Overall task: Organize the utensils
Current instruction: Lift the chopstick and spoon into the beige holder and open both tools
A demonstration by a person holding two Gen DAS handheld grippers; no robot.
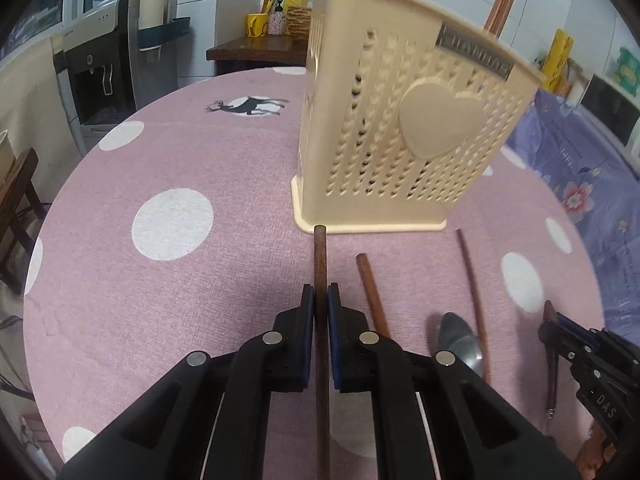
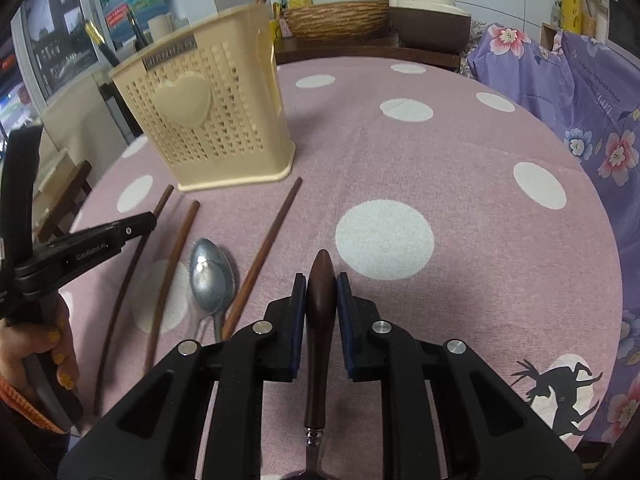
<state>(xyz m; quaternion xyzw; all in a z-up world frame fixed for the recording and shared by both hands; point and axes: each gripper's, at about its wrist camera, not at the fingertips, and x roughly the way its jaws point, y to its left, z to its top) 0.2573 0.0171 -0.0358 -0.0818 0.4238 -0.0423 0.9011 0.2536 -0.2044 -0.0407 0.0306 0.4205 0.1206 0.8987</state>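
A cream perforated utensil holder (image 1: 404, 128) with a heart on its side stands on the pink dotted tablecloth (image 1: 180, 184); chopsticks stick out of its top. My left gripper (image 1: 321, 294) is shut on a dark wooden chopstick (image 1: 320, 256) that points at the holder's base. Two more chopsticks (image 1: 372, 292) and a metal spoon (image 1: 460, 340) lie to its right. My right gripper (image 2: 321, 284) is shut on a dark wooden utensil handle (image 2: 320, 312) with a metal ferrule. In the right wrist view the holder (image 2: 212, 120), the spoon (image 2: 210, 276) and the left gripper (image 2: 152, 220) sit at left.
A purple floral cloth (image 2: 592, 128) covers something right of the round table. A wooden side table (image 1: 260, 50) with a yellow mug and a woven basket stands behind. A water dispenser (image 1: 104, 76) is at far left.
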